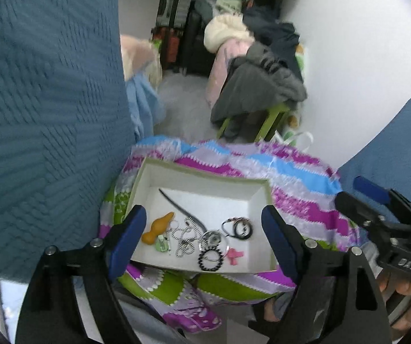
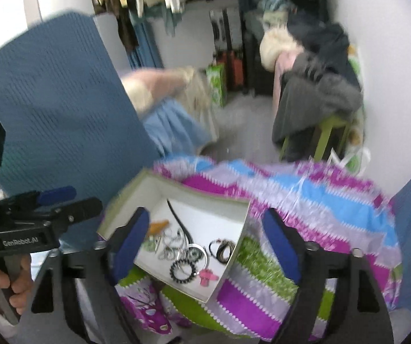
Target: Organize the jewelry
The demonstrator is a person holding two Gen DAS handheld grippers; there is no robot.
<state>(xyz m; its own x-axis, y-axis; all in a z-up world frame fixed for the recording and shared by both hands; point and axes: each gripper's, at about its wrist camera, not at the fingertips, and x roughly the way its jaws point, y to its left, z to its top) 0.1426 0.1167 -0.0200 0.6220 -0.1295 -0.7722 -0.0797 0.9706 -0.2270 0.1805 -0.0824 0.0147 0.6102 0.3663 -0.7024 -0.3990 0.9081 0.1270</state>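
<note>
The white box (image 1: 258,187) sits on a bright striped cloth (image 1: 300,200), and the jewelry is all in it: a silver chain (image 1: 184,236), a black bead bracelet (image 1: 210,259), a dark cord loop (image 1: 241,228) and a small pink piece (image 1: 234,256). Both left tongs (image 1: 205,242) and right tongs (image 2: 205,249) are wide open and hold nothing. They hang above the box, tipped down at it. It looks like a pause between picks. Next, one must reach down and pinch just one piece.
</note>
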